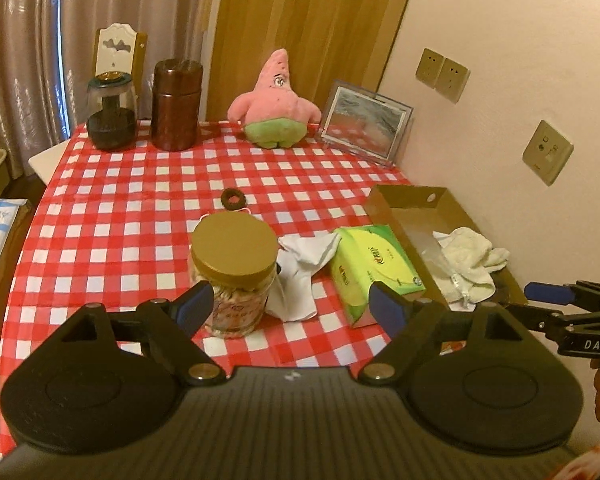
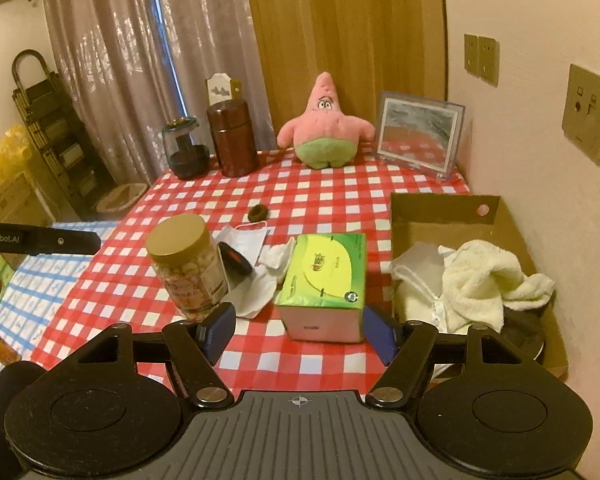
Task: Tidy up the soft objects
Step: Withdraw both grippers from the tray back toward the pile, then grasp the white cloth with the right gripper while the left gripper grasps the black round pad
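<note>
1. My left gripper hangs low over the near edge of the tabletop, jaws wide, nothing between them.
2. My right gripper also has its jaws wide and empty; it sits just in front of the green tissue box.
3. Cardboard box stands at the right edge of the tabletop against the wall. A white towel lies heaped inside it, partly draped over the near rim.
4. A white cloth lies crumpled on the checkered cover between the gold-lidded jar and the tissue box, touching both.
5. A small dark hair tie lies further back, behind the jar, mid-tabletop.
6. A pink star plush sits upright at the far edge, between the brown canister and the picture frame.
7. A dark glass grinder stands left of the canister.
</note>
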Demonstrator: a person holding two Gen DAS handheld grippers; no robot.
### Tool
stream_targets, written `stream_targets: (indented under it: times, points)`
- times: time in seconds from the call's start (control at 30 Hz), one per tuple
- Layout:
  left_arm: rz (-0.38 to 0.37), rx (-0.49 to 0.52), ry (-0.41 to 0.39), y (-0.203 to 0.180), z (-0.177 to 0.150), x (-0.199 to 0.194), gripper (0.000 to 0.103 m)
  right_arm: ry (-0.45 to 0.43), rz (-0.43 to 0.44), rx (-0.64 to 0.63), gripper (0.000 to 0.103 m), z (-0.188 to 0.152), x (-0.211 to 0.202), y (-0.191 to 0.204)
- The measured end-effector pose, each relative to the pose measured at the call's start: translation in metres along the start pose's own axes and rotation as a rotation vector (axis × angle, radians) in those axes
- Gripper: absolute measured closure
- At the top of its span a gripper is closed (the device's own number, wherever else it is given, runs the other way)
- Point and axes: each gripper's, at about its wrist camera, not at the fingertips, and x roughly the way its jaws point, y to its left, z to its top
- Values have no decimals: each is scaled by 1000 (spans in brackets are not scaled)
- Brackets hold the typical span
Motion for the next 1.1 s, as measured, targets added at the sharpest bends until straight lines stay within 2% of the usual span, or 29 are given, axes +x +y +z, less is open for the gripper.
stream_targets:
  times: [0.47,0.73,1.1]
  points:
    - [17,39,29,11,7,11,20,32,17,-78,33,2,17,10]
    - [28,108,59,14,17,23,20,61,31,-179,33,6,35,13]
    - [9,144,109,31,44,55,20,98,68,-377,33,17,81,21]
